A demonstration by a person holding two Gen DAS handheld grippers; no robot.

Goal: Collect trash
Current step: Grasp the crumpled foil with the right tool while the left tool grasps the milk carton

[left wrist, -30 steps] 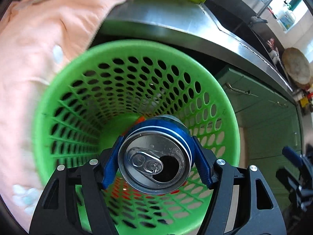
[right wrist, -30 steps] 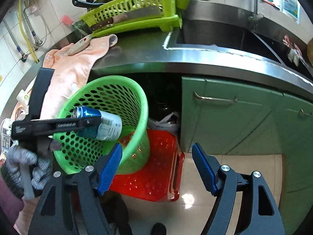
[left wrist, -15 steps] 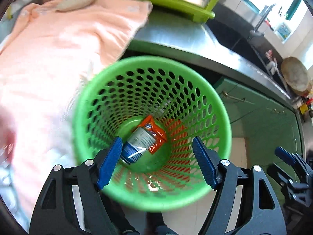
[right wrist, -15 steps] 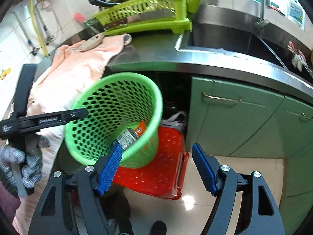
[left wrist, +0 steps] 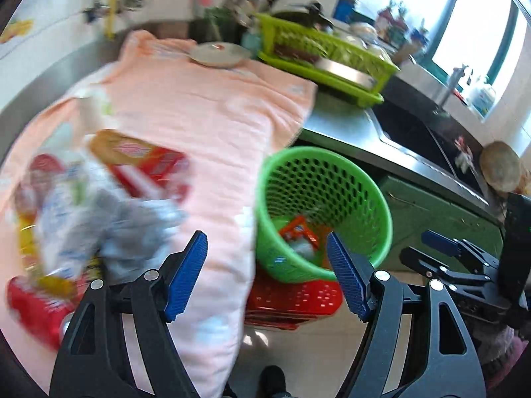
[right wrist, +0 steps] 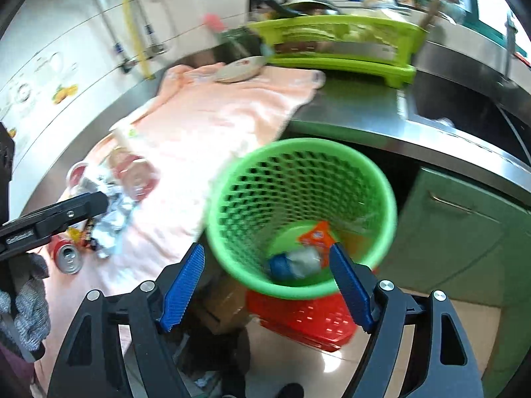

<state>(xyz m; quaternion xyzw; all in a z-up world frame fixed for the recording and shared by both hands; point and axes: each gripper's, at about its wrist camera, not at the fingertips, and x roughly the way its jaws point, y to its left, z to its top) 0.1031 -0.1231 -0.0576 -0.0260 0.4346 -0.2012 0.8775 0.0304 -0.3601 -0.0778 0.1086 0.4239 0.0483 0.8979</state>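
A green mesh basket (left wrist: 371,192) (right wrist: 298,146) stands beside the counter. In it lie a blue drink can (right wrist: 292,263) and an orange wrapper (right wrist: 315,235) (left wrist: 298,230). My left gripper (left wrist: 267,277) is open and empty, above the edge of a pink towel (left wrist: 212,126), left of the basket. Blurred trash lies on the towel: a red packet (left wrist: 142,162), crumpled foil (left wrist: 109,222) (right wrist: 113,219) and a red can (right wrist: 68,257). My right gripper (right wrist: 265,282) hovers near the basket's front rim. Its jaws are opening, with nothing between them.
A lime dish rack (right wrist: 338,53) and a steel sink (left wrist: 408,126) sit on the counter, with a small plate (left wrist: 219,53) on the towel's far end. A red crate (right wrist: 308,318) lies under the basket. Green cabinet doors (right wrist: 458,232) are to the right.
The blue can left my left gripper and now lies in the basket. The left gripper rose and swung left over the towel. The right gripper moved closer to the basket.
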